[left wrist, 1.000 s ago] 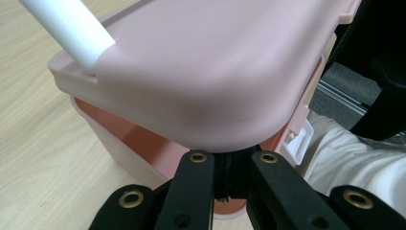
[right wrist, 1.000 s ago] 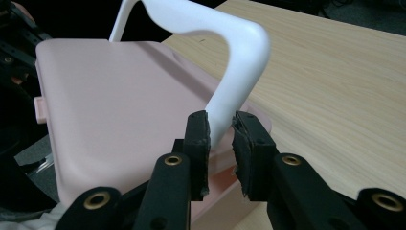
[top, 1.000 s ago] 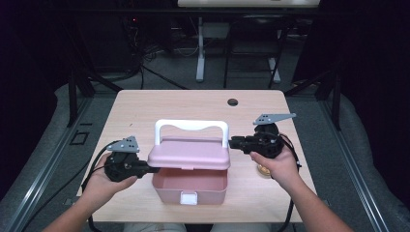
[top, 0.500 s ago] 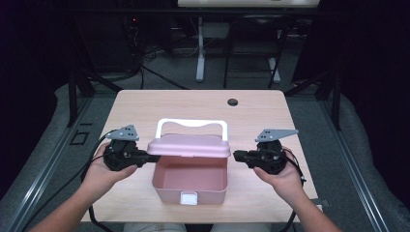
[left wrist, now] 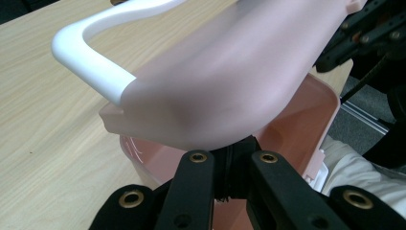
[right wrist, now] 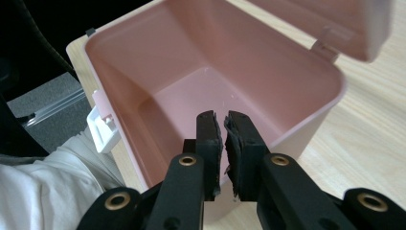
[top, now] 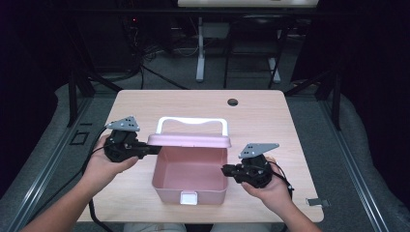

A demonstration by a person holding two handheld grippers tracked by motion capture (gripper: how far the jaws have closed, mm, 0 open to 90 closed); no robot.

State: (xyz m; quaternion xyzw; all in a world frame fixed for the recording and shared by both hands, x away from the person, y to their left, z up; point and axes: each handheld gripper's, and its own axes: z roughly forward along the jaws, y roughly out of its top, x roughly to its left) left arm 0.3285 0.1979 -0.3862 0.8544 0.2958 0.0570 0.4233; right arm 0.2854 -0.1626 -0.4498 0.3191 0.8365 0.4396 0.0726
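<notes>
Lid raised, edge pinched by left gripper; right gripper closed, empty, beside box.

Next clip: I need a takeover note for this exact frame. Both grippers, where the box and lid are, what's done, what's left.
Left gripper: shut on the left edge of the pink lid, holding it raised.
Right gripper: jaws nearly together, nothing between them, beside the right wall of the pink box.
Box: near the table's front edge, open, inside bare; white handle behind the lid, white latch in front.
Done: lid unlatched and lifted.
Left: probably swinging the lid fully back.
</notes>
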